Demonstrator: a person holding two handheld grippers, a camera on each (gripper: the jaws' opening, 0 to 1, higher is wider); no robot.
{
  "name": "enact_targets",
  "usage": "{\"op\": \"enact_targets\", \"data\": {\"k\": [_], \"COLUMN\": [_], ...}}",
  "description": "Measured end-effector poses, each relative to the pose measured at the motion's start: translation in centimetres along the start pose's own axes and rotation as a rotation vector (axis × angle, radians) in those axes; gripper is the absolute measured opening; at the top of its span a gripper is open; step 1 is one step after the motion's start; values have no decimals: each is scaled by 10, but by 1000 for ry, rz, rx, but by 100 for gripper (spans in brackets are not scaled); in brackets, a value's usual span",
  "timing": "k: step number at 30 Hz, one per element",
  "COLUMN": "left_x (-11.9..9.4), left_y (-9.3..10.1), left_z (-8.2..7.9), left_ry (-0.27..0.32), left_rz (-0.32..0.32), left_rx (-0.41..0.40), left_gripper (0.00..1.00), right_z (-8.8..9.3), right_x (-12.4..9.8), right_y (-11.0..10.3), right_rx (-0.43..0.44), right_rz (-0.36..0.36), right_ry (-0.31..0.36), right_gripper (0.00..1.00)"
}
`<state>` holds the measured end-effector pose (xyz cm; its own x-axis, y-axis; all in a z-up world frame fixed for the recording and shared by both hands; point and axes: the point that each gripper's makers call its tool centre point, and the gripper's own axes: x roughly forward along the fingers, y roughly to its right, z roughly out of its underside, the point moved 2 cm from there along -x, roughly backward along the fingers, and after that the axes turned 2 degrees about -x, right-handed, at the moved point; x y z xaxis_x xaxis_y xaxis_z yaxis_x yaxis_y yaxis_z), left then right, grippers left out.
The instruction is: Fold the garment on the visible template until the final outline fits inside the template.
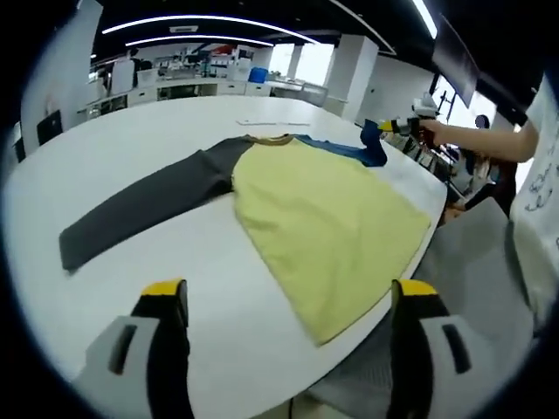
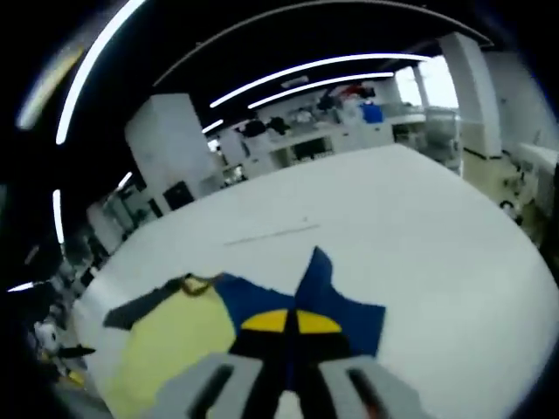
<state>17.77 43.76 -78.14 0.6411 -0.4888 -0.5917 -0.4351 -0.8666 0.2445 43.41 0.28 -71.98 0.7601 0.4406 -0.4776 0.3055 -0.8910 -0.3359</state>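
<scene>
- Lying flat on the white surface [image 1: 157,288] is the garment [image 1: 323,218], a long-sleeved shirt with a pale yellow body, seen in the left gripper view just right of centre.
- One dark grey sleeve [image 1: 140,209] stretches away from the shirt's shoulder toward 9 o'clock in that view, straight and flat on the surface.
- At the shirt's top, toward 12 o'clock, sits a brownish collar [image 1: 266,138].
- The other sleeve, the blue sleeve [image 1: 362,150], is lifted off the surface at about 1 o'clock, where the right gripper [image 1: 397,127] pinches its end; a person's bare arm [image 1: 489,140] reaches in behind it from 3 o'clock.
- The shirt's lower hem hangs near the surface's edge at 5 o'clock in the left gripper view.
- The left gripper [image 1: 288,301] has its yellow-tipped jaws spread wide apart, hovering above the surface short of the shirt and holding nothing.
- In the right gripper view the right gripper [image 2: 290,323] has its jaws pressed together on the blue sleeve [image 2: 319,288], the cloth rising in a point above the tips and spreading out to either side.
- To 9 o'clock of those jaws lie the yellow body [image 2: 170,345] and the collar [image 2: 196,284].
- A thin pale line [image 2: 271,233] runs across the surface beyond the sleeve, toward 12 o'clock; I cannot tell what it is.
- No containers are on the surface; far desks carry clutter too small to make out.
</scene>
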Motion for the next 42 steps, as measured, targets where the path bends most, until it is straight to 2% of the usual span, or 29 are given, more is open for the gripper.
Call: {"op": "enact_targets", "data": {"k": [4, 5, 8, 13, 22, 25, 26, 28, 30, 35, 38, 42], "left_x": [-2, -3, -5, -7, -7, -7, -6, -5, -4, -4, -4, -5], "left_y": [-6, -6, -7, -5, -1, 1, 1, 1, 2, 3, 2, 2], "left_z": [5, 6, 6, 8, 8, 9, 9, 11, 12, 13, 15, 18], "left_ry": [0, 0, 8, 12, 11, 7, 6, 4, -1, -3, -8, -10], "left_rz": [-3, -4, -12, -17, -19, -18, -17, -16, -14, -12, -13, -13], "left_rx": [1, 2, -4, -16, -24, -26, -28, -32, -36, -41, -47, -55], "left_gripper": [93, 93, 93, 93, 92, 92, 92, 92, 92, 91, 91, 91], "right_z": [1, 1, 1, -6, -3, -7, -7, -13, -12, 5, 18, 43], "right_x": [16, 17, 27, 41, 65, 70, 72, 75, 80, 101, 114, 132], "right_y": [-47, -50, -83, -124, -175, -198, -205, -224, -235, -265, -276, -283], "right_rx": [5, 5, -9, -4, -25, 6, -15, 24, 32, 22, 8, -54], "right_rz": [-89, -98, -159, -249, -357, -402, -409, -448, -467, -497, -496, -478], "right_ry": [-9, -10, -13, -3, -30, -18, -12, 22, 23, -11, -42, -106], "right_gripper": [0, 0, 0, 0, 0, 0, 0, 0, 0, 0, 0, 0]}}
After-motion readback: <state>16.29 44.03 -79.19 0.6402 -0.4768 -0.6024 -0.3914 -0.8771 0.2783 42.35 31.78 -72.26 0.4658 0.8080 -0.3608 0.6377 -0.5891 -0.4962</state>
